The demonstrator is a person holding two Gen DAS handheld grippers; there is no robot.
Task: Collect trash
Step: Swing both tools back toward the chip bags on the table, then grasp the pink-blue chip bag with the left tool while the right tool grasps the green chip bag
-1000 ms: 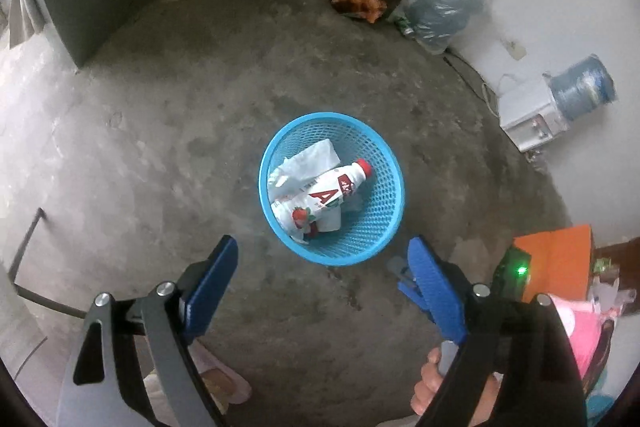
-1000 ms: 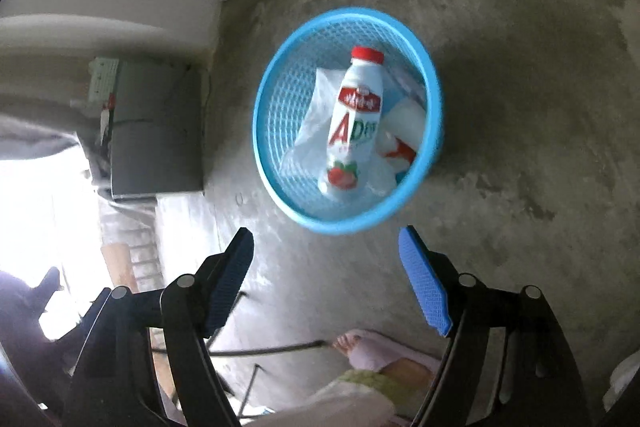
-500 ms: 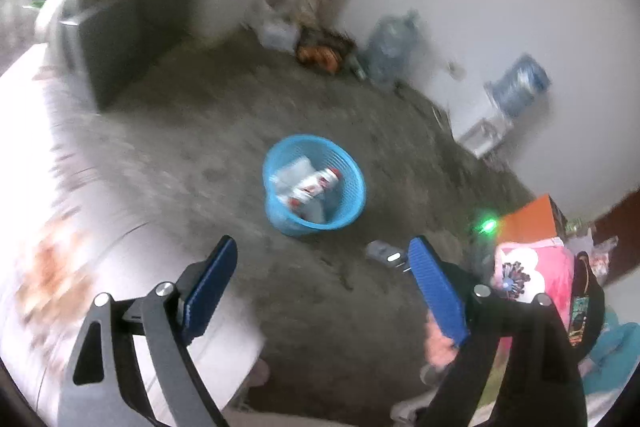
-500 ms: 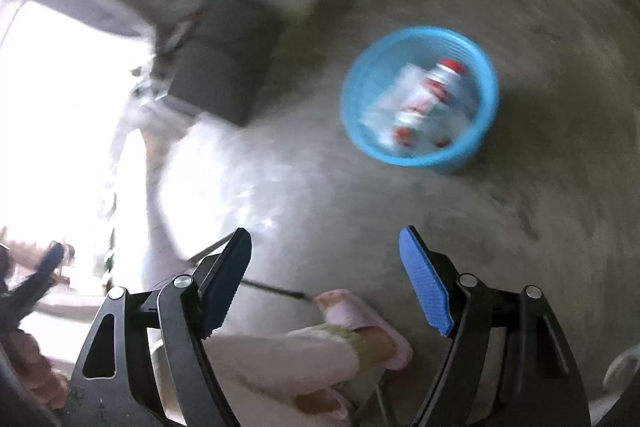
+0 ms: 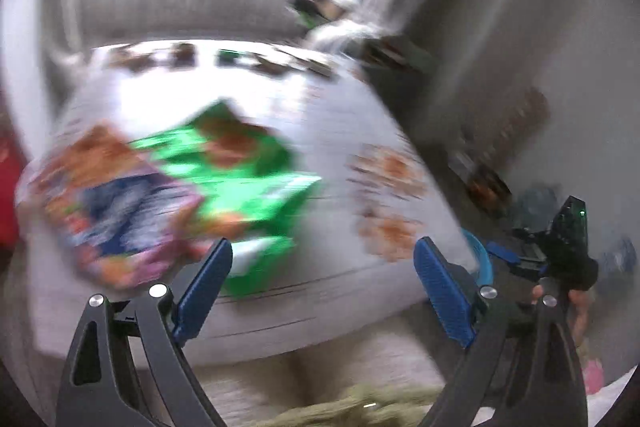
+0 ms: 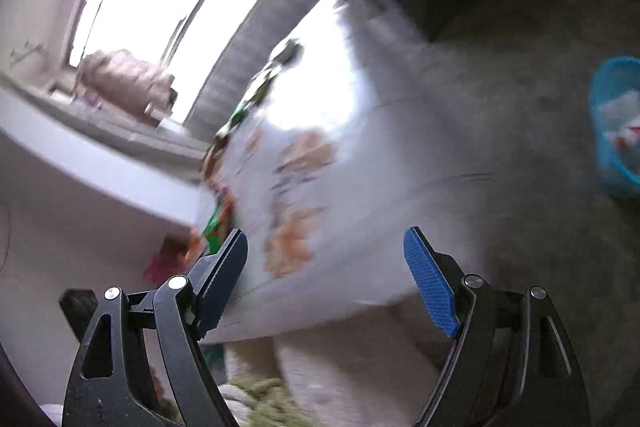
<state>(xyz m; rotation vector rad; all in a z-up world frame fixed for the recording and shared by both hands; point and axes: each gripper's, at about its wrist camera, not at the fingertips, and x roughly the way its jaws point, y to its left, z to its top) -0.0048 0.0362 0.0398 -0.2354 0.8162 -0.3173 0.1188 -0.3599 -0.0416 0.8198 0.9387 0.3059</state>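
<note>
Both views are strongly blurred, so small details cannot be read.

In the left wrist view, the left gripper [image 5: 322, 289] has its blue pads wide apart and nothing is between them. Just beyond its fingers stands a white table [image 5: 360, 131] with orange printed patterns on the cloth. On it lie two snack wrappers: a green wrapper [image 5: 244, 179] near the middle of the table top, reaching toward the near edge, and a multicoloured wrapper [image 5: 116, 203] in blue, purple and orange, at the left part of the near edge. The two touch or overlap where they meet. The green wrapper lies just ahead of the left pad; the multicoloured one is more to the left of it.

At the right edge of this view, the right gripper [image 5: 560, 243] shows with a hand [image 5: 576, 301] around it, beside the table's right edge. A slice of the blue basket [image 5: 482, 261] shows behind it.

In the right wrist view, the right gripper's jaws are opening and hold nothing. The table is ahead of it, and the green wrapper shows only as a thin strip at the table's left edge, just beyond the left pad. The blue basket stands on the floor [image 6: 500, 99] at the far right, well apart from the table, with white trash inside.
</note>
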